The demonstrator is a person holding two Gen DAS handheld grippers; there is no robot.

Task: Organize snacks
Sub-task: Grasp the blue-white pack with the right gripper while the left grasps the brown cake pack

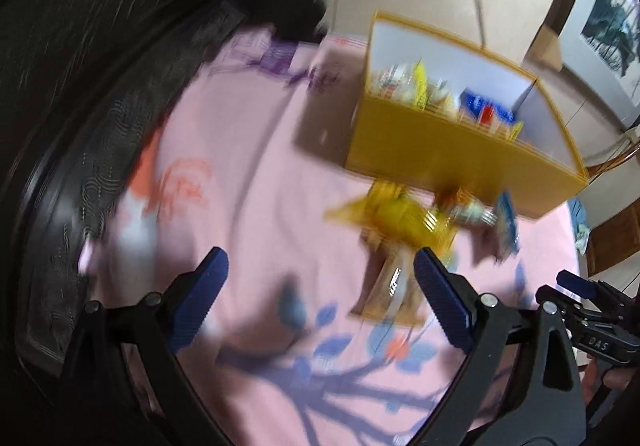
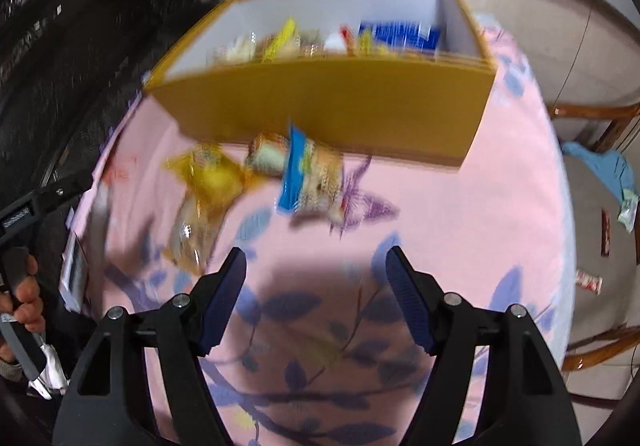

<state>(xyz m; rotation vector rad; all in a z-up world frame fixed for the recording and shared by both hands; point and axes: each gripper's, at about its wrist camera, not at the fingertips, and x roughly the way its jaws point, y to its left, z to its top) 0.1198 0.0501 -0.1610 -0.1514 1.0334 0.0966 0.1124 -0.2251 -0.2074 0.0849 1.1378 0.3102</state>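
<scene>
Spread wide and holding nothing, both left gripper and right gripper over bare pink cloth. Loose snack packets mid-frame, against yellow box wall; more inside.
</scene>
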